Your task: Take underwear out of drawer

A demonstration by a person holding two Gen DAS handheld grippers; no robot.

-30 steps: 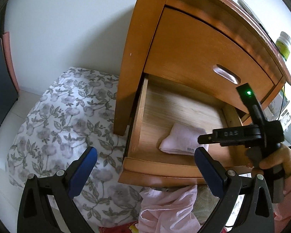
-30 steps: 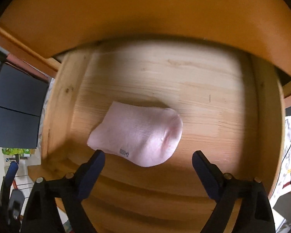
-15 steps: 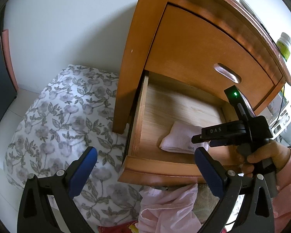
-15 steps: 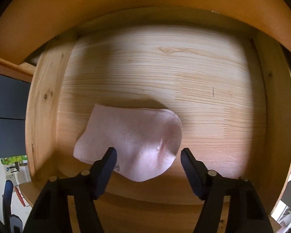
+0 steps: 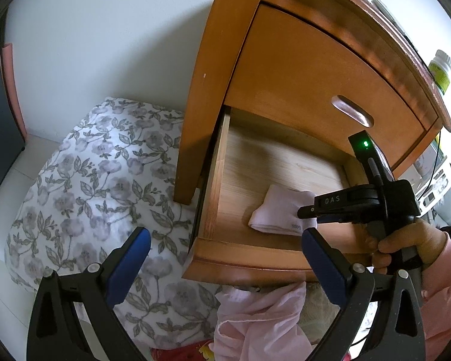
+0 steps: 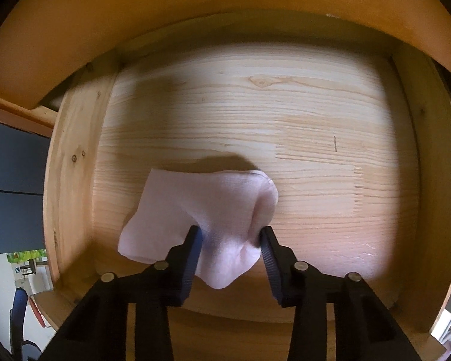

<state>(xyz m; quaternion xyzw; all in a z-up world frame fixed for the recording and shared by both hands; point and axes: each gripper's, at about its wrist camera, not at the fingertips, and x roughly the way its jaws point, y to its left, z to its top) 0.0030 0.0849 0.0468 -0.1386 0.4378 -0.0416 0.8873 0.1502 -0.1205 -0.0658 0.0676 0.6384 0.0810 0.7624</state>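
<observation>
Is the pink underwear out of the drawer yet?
No. The underwear lies on the drawer floor, bunching between the closing right gripper.

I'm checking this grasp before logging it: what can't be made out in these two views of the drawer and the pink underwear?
- Left wrist view: the folded pink underwear's right end, hidden behind the right hand-held gripper.
- Right wrist view: the cloth under the closing right hand-held gripper; the fingers cover it, so how deep the bite goes is unclear.
- Left wrist view: small print on the cloth, too small to read.
- Both views: the drawer's outer front face, out of sight.
</observation>
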